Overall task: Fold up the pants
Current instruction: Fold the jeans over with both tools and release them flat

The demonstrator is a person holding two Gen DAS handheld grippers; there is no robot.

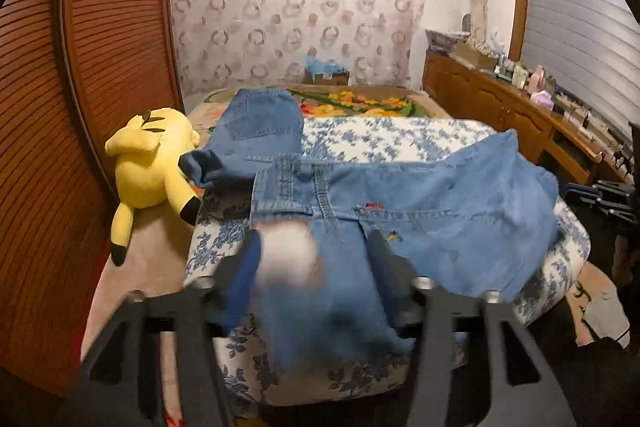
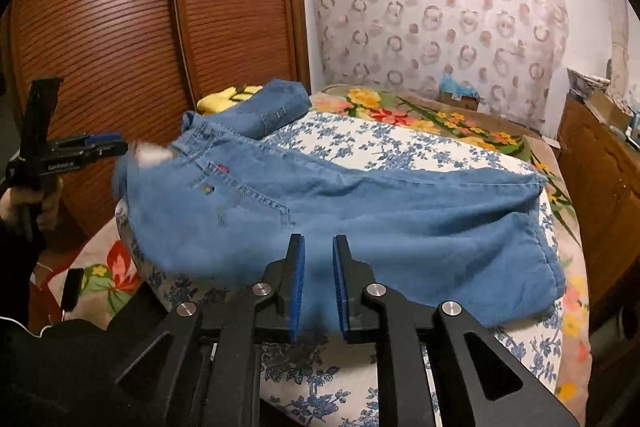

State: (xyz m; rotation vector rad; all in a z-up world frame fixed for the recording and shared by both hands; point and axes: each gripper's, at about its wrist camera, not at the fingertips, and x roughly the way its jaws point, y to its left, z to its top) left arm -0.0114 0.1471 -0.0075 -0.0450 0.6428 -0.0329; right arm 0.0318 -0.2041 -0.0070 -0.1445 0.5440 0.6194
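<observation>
1. The pants (image 2: pixel 360 219) are spread on the floral cushion (image 2: pixel 400 143), folding barely begun.
2. The left gripper (image 1: pixel 316 247) is spread around the waistband; the right gripper (image 2: pixel 319 247) is parted, empty.
3. A waistband pinch is probably required next.

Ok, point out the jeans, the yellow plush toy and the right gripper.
jeans (image 2: pixel 360 223): right wrist view, middle of the denim.
yellow plush toy (image 1: pixel 148 163): left wrist view, its back.
right gripper (image 2: pixel 319 287): right wrist view, between its fingertips.

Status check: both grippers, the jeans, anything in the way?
Left gripper open, waistband cloth between its fingers. Right gripper open at near edge of the jeans, draped over blue floral cushion. Yellow plush alongside, clear.
</observation>
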